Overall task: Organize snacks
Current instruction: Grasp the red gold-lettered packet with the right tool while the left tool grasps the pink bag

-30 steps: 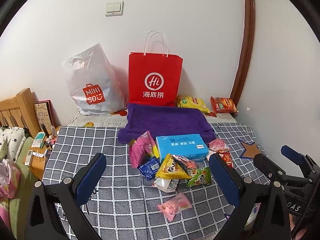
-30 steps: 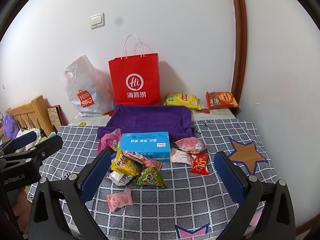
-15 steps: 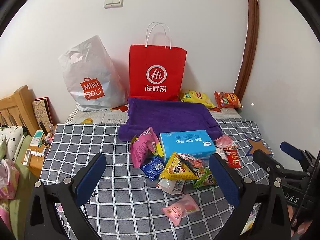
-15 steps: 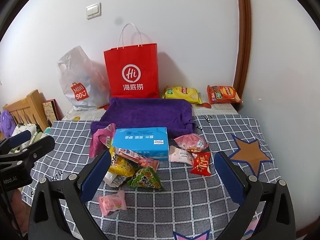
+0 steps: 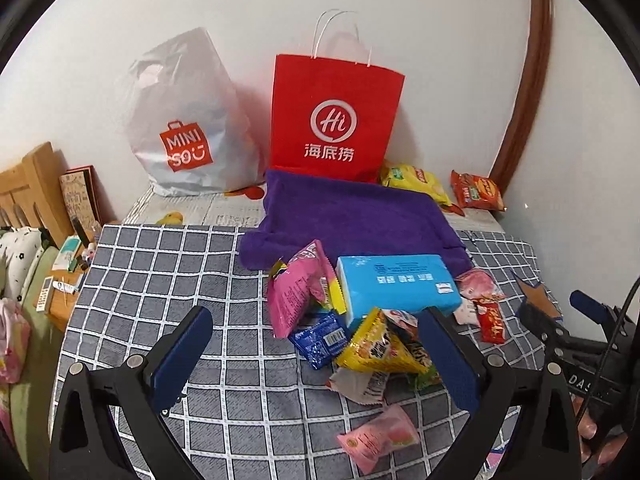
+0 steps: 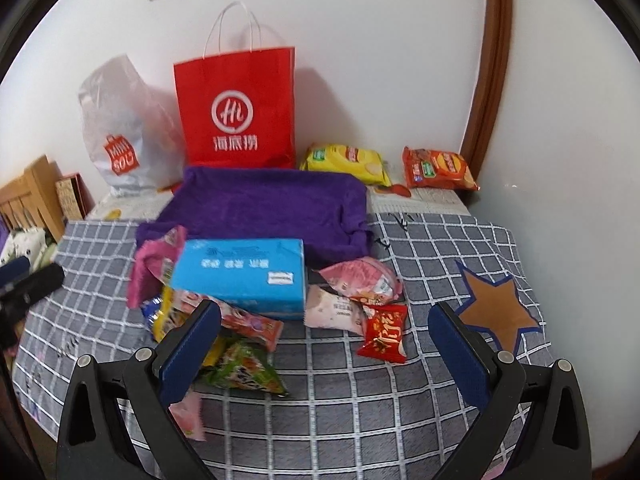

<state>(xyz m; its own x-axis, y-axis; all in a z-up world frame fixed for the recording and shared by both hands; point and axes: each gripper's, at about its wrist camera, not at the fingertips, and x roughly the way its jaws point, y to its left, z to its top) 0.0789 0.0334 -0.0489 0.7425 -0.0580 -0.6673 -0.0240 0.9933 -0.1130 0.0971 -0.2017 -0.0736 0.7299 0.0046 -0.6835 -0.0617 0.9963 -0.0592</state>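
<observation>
The left gripper (image 5: 316,344) is held wide open above the grey checked cloth (image 5: 160,280); nothing is gripped between its blue pads (image 5: 182,354), and no snack is touched by them. Its right pad is seen in front of the near edge of the snack pile, where a yellow packet (image 5: 376,350) lies against a dark blue packet (image 5: 320,338). The right gripper (image 6: 324,346) is likewise spread fully apart, with nothing held. Its left pad (image 6: 190,354) is seen over the near side of the pile, just in front of a green packet (image 6: 244,372); whether contact is made cannot be told.

The snacks are heaped in the middle of the cloth around a light blue box (image 6: 240,276). A magenta bag (image 5: 296,292) is propped against the box's left side, and a long red-orange packet (image 6: 248,322) is laid along its front. To the right of the box, a pale pink bag (image 6: 360,276), a white-pink packet (image 6: 334,310) and a small red packet (image 6: 384,334) are found close together. A single pink sweet packet (image 5: 378,438) lies apart, nearest the left gripper.

Behind the pile a purple towel (image 6: 264,204) is spread, and against the wall a red paper bag (image 6: 236,108) and a white plastic bag (image 5: 188,120) are stood. A yellow crisp bag (image 6: 346,162) and an orange crisp bag (image 6: 438,168) are laid flat to the right of them.
</observation>
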